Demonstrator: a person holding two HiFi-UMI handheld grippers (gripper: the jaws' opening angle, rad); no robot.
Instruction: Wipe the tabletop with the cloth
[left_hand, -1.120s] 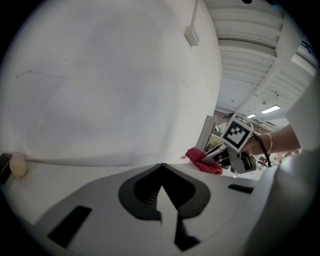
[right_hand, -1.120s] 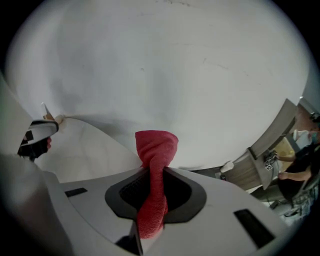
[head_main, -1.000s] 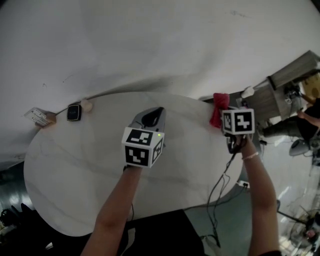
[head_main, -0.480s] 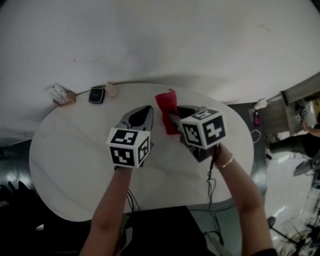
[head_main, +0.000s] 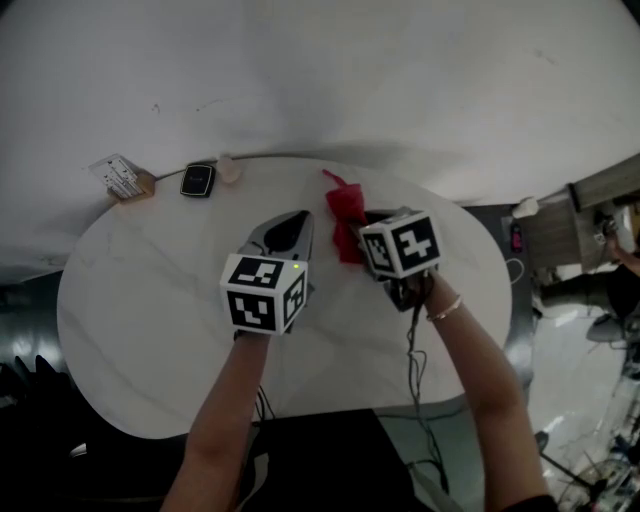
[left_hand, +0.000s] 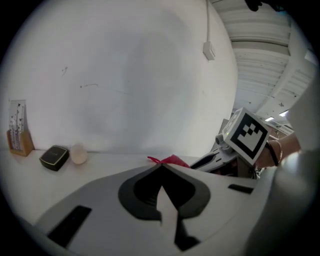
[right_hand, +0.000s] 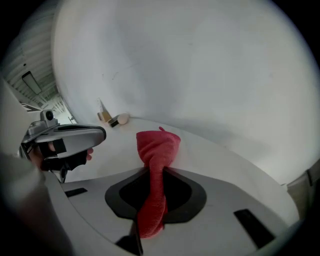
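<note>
Well, cloth (right_hand: 158, 144) (red) in right gripper (right_hand: 156, 172)

Three small things are set in a row close to the white wall (head_main: 320, 80). A little wooden stand (head_main: 122, 178) with cards in it is seen at the left end. A small black box (head_main: 198, 180) is laid flat just beside it. A pale round thing (head_main: 229, 169), shaped like an egg, is placed right next to the black box, on its right. Higher up on the wall, a small white box (left_hand: 209, 50) is hung on a thin cord. Far off to the right, a grey cupboard (head_main: 560, 228) is seen on a shiny floor (head_main: 570, 330).
</note>
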